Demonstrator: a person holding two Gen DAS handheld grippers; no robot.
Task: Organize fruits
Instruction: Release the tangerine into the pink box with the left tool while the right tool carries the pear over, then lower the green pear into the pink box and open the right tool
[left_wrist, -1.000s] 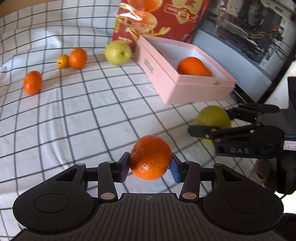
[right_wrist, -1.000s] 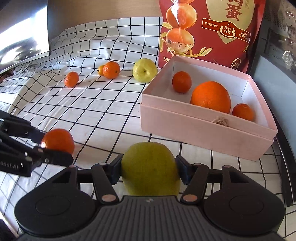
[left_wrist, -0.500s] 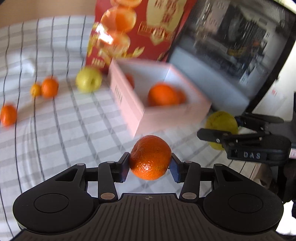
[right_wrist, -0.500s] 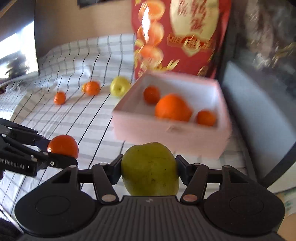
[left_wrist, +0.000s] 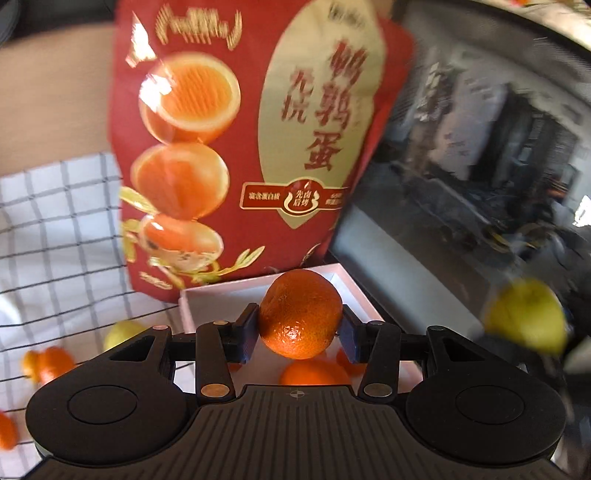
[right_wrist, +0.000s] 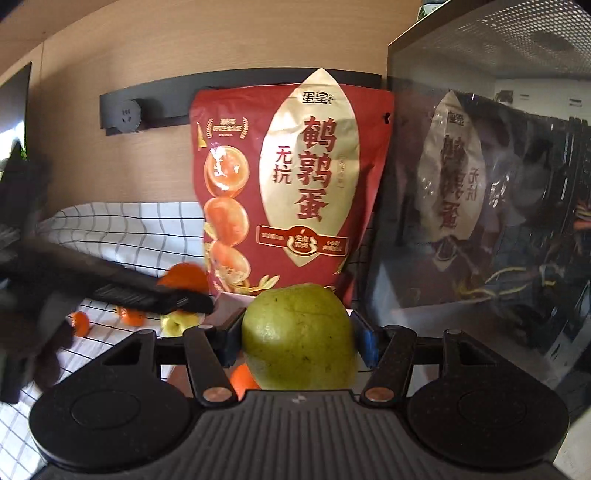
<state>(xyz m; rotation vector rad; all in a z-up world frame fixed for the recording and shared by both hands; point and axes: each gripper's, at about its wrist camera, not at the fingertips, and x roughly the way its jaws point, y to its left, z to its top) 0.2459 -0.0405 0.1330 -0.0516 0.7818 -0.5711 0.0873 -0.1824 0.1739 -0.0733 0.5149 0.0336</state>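
My left gripper (left_wrist: 299, 330) is shut on a small tangerine (left_wrist: 300, 310) and hangs over the open pink box (left_wrist: 221, 291). A big orange (left_wrist: 314, 373) lies in the box just below it. In the right wrist view my right gripper (right_wrist: 297, 345) is shut on a green pear (right_wrist: 299, 325), lifted in front of the red bag. That pear shows blurred at the right of the left wrist view (left_wrist: 524, 317). The left gripper's finger (right_wrist: 147, 295) with its tangerine (right_wrist: 183, 277) crosses the right view's left side.
A tall red snack bag (right_wrist: 295, 184) stands behind the box, with a glass-sided computer case (right_wrist: 480, 221) to its right. Loose on the checked cloth (left_wrist: 55, 229) at left lie a yellow-green pear (left_wrist: 122, 332) and tangerines (left_wrist: 48, 363).
Both grippers have risen and moved toward the box with their fruit still held. The left one has gone from the open cloth to above the box. Both views now tilt up at the red bag.
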